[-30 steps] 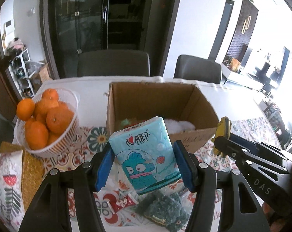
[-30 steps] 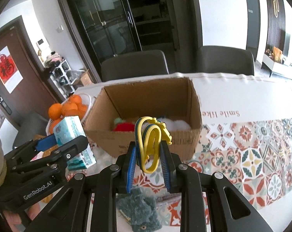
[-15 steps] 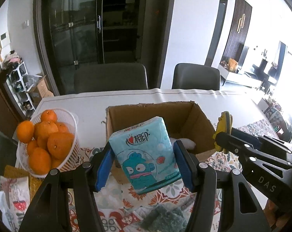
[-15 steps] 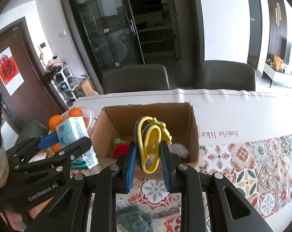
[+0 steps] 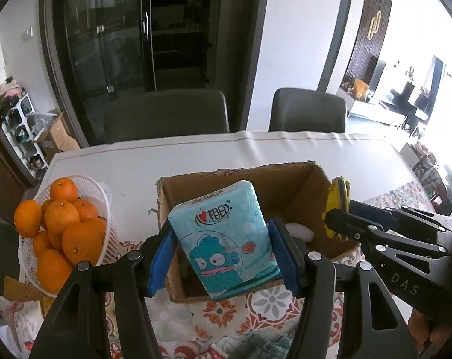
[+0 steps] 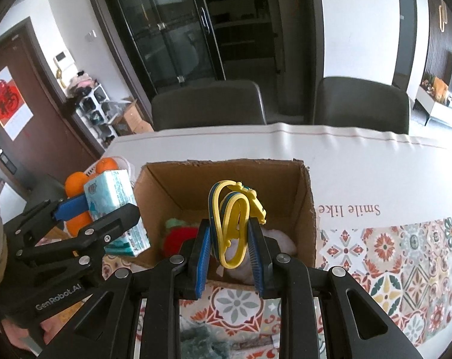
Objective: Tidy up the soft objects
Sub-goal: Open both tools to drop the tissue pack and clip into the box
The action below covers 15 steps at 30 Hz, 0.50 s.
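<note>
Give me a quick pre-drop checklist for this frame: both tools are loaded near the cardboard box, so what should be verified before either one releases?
1. Left tool gripping the tissue pack: ok, both blue pads press its sides.
2. Right tool gripping the yellow and blue soft item: ok, pinched between the pads.
3. Cardboard box open on top: ok, no flaps over it.
4. Room inside the box: ok, a red plush and a white soft item lie low, with free floor showing.
5. Each load directly above the opening: cannot tell from these angled views.
6. Tools clear of each other: ok, a gap shows between them.
</note>
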Available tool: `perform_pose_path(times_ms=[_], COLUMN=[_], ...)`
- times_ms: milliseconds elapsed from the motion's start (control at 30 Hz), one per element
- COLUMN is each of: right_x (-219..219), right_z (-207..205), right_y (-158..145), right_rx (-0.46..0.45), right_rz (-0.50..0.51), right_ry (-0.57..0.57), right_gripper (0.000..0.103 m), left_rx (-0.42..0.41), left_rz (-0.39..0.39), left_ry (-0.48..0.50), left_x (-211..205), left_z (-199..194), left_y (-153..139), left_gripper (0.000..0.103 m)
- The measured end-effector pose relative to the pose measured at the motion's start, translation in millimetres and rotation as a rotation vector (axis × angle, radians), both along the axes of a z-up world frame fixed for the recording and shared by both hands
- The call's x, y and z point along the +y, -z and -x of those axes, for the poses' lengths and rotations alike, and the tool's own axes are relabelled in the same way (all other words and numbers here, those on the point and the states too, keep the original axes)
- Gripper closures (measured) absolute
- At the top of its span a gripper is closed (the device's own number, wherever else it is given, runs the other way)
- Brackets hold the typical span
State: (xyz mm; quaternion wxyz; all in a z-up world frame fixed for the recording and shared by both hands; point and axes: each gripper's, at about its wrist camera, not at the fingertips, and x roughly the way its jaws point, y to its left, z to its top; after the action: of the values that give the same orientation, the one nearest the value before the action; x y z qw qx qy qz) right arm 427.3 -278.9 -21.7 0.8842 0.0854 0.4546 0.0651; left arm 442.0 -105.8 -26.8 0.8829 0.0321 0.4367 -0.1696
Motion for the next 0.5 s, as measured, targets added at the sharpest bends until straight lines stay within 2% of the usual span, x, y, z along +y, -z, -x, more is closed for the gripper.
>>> perform_pose_path(times_ms=[400, 433, 500], right_x=[0, -1, -2], right_z=[-37, -38, -40], right_y=[32, 33, 34], right_rx=[0.107, 0.110, 0.116], right_rz=[0.013, 0.015, 0.017], right_ry=[-0.004, -0.002, 0.001], right_gripper=[0.076, 0.074, 0.062], left_rx=[0.154, 0.163, 0.178], left_rz=[-0.014, -0.019, -0.023], left_ry=[-0.011, -0.016, -0.013], left_x=[-6, -7, -9], left_z=[-34, -35, -36], left_y=[34, 36, 39], left_gripper=[0.042, 0.040, 0.036])
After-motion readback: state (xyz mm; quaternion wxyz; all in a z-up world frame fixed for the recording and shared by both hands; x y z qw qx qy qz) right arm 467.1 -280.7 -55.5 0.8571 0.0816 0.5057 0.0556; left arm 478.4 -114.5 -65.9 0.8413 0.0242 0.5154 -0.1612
